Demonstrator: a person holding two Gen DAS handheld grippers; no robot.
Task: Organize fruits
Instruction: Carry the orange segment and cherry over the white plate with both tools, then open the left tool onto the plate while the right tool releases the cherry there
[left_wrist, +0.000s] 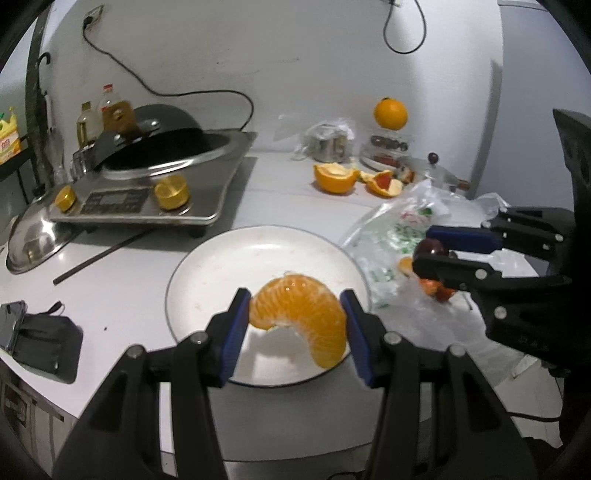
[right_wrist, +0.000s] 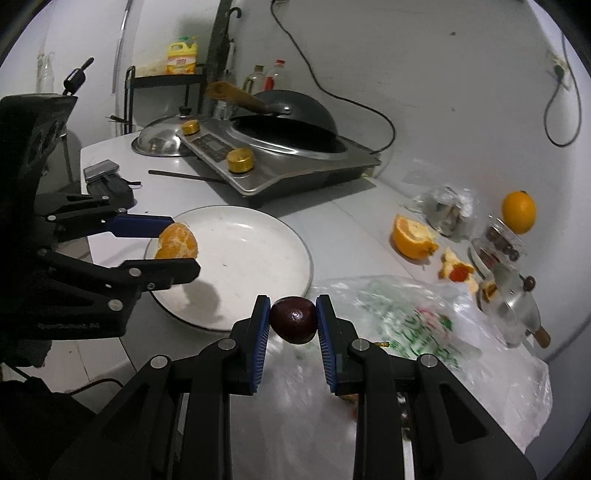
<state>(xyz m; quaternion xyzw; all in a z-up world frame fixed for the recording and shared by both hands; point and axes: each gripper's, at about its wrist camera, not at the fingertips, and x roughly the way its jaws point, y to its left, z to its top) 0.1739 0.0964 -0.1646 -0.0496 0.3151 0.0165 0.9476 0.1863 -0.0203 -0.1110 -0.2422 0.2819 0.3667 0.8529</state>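
Note:
My left gripper (left_wrist: 295, 321) is shut on a peeled orange half (left_wrist: 301, 314) and holds it just above the near rim of a white plate (left_wrist: 236, 258). It also shows in the right wrist view (right_wrist: 181, 243), with the orange half (right_wrist: 177, 242) over the plate's (right_wrist: 255, 251) left edge. My right gripper (right_wrist: 293, 319) is shut on a dark red plum-like fruit (right_wrist: 293, 319), held above a clear plastic bag (right_wrist: 424, 332) to the right of the plate. In the left wrist view the right gripper (left_wrist: 424, 251) holds the dark fruit (left_wrist: 432, 246) over the bag (left_wrist: 391, 236).
An induction cooker with a black wok (left_wrist: 166, 162) stands behind the plate, a steel lid (left_wrist: 33, 236) beside it. Orange peels (left_wrist: 336, 177), a whole orange (left_wrist: 390, 113) on a jar, a wrapped tin and a glass lid sit at the back right. A phone and black pouch (left_wrist: 40, 336) lie left.

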